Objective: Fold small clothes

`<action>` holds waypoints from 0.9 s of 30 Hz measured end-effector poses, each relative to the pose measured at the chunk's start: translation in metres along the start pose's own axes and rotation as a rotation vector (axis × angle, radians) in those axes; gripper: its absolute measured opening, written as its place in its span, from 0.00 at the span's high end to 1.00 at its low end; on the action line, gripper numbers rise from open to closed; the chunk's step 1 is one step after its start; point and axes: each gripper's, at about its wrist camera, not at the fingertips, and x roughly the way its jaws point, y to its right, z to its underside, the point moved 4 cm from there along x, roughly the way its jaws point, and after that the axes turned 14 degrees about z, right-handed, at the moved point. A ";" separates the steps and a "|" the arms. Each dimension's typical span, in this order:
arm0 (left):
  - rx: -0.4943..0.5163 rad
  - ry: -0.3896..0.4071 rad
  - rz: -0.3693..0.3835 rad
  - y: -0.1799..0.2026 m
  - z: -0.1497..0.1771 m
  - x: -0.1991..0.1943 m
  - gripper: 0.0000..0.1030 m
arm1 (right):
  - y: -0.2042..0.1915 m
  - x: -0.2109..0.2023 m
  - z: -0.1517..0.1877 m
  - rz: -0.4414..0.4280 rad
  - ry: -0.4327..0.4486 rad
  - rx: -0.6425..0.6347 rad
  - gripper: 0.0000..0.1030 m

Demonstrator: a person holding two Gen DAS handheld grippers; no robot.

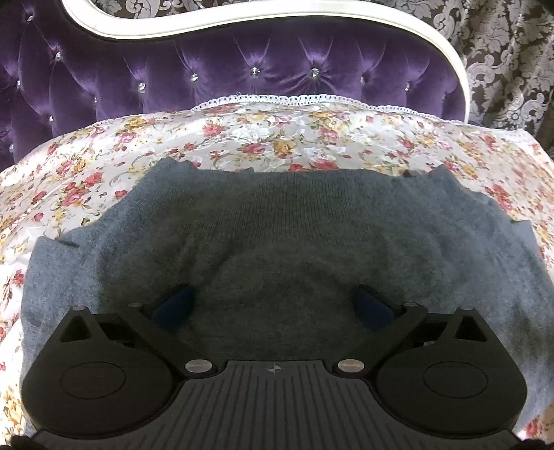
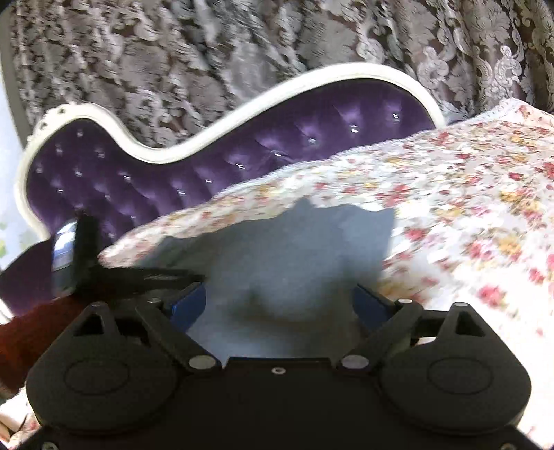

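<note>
A grey knit garment (image 1: 277, 221) lies spread flat on a floral cloth (image 1: 242, 138). My left gripper (image 1: 273, 304) hovers just above its near part, jaws wide apart and empty, blue pads (image 1: 173, 306) at either side. In the right wrist view the same grey garment (image 2: 277, 256) lies under my right gripper (image 2: 280, 304), which is also open and empty, blue pads (image 2: 188, 304) apart. The right view is blurred by motion. The left gripper's black body (image 2: 104, 266) shows at the left of the right view.
A purple tufted sofa back (image 1: 242, 76) with a white frame (image 1: 277, 20) rises behind the cloth. A patterned brown curtain (image 2: 242, 52) hangs behind it. The floral cloth (image 2: 467, 207) extends to the right of the garment.
</note>
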 end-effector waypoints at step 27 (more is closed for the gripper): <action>-0.026 0.017 0.054 0.005 0.005 -0.036 0.13 | 0.009 0.094 -0.014 -0.295 -0.271 0.181 0.05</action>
